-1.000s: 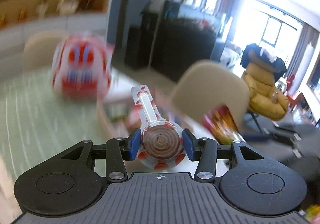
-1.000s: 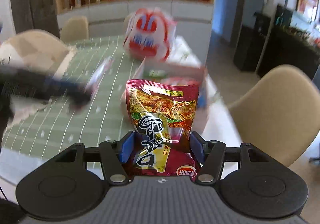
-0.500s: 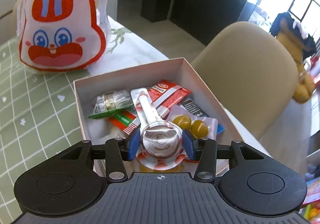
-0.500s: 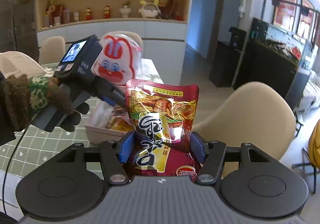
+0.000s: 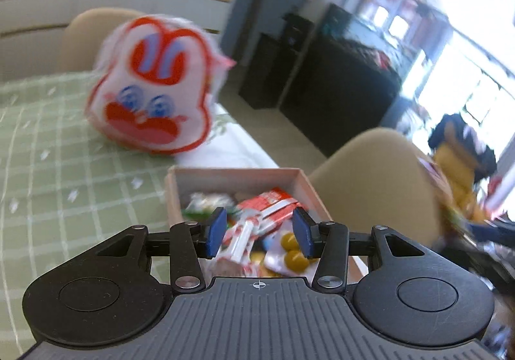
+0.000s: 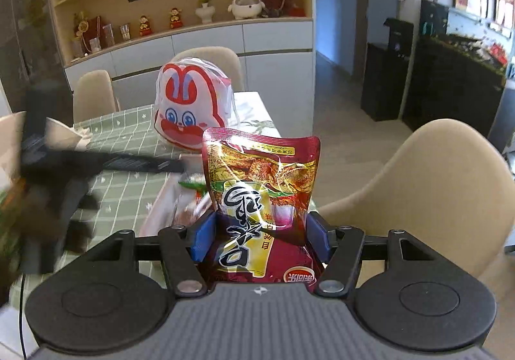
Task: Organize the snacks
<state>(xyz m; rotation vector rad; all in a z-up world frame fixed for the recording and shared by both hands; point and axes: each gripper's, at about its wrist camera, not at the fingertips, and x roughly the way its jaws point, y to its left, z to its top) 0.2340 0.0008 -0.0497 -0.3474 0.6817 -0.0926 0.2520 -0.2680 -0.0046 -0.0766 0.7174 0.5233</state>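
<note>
My left gripper [image 5: 259, 232] hangs open over the near end of the pale cardboard box [image 5: 309, 186], and nothing touches its blue pads. The red-and-white wrapped lollipop [image 5: 239, 239] lies below them in the box among other snacks, next to a packet of yellow candies [image 5: 293, 250]. My right gripper [image 6: 259, 231] is shut on a maroon snack packet [image 6: 260, 173], held upright just short of the box [image 6: 157, 208]. In the right wrist view the left gripper [image 6: 173, 166] is a dark blur reaching in from the left.
A white and red rabbit-face bag [image 5: 151, 86] stands on the green checked tablecloth [image 5: 64, 166] beyond the box. A beige chair [image 6: 428, 186] sits right of the table's edge. Other chairs and a shelf wall stand behind.
The lollipop has left the left gripper's pads and now lies in the box. The left gripper has drawn back and tilted up. The right gripper has carried the packet closer to the box.
</note>
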